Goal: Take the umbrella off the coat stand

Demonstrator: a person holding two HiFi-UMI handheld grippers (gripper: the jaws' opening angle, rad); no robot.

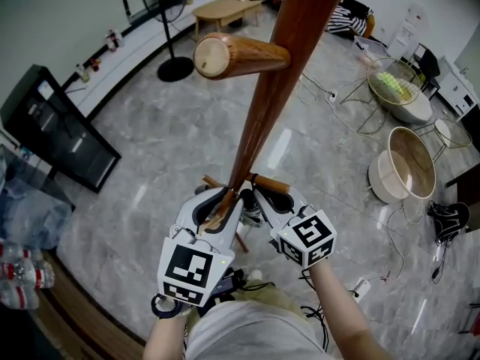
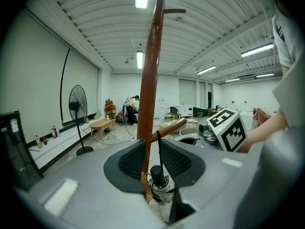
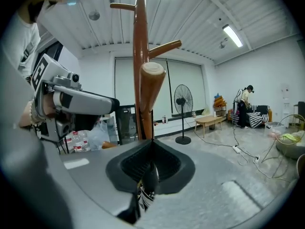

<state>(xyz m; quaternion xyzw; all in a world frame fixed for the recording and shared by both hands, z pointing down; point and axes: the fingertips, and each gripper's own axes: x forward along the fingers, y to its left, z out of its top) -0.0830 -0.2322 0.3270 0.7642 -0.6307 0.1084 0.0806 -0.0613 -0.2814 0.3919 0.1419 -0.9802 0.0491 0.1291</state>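
The brown wooden coat stand [image 1: 279, 81] rises in front of me, with a thick peg [image 1: 234, 55] high up and a short low peg [image 1: 268, 183]. A small folded striped umbrella [image 2: 159, 178] with a black handle hangs by a thin black strap from that low peg. My right gripper [image 3: 151, 149] is shut on the strap, and the umbrella [image 3: 147, 187] dangles just below its jaws. My left gripper [image 2: 152, 151] stands open by a narrow gap, with the pole and strap showing through it. In the head view both grippers, left [image 1: 221, 201] and right [image 1: 259, 193], meet at the pole.
A black floor fan [image 1: 171, 21] and a low wooden table [image 1: 225, 7] stand far off. At the left are a dark screen [image 1: 60, 130] and water bottles [image 1: 22, 272]. Round wicker chairs [image 1: 409, 167] and loose cables lie on the marble floor at the right.
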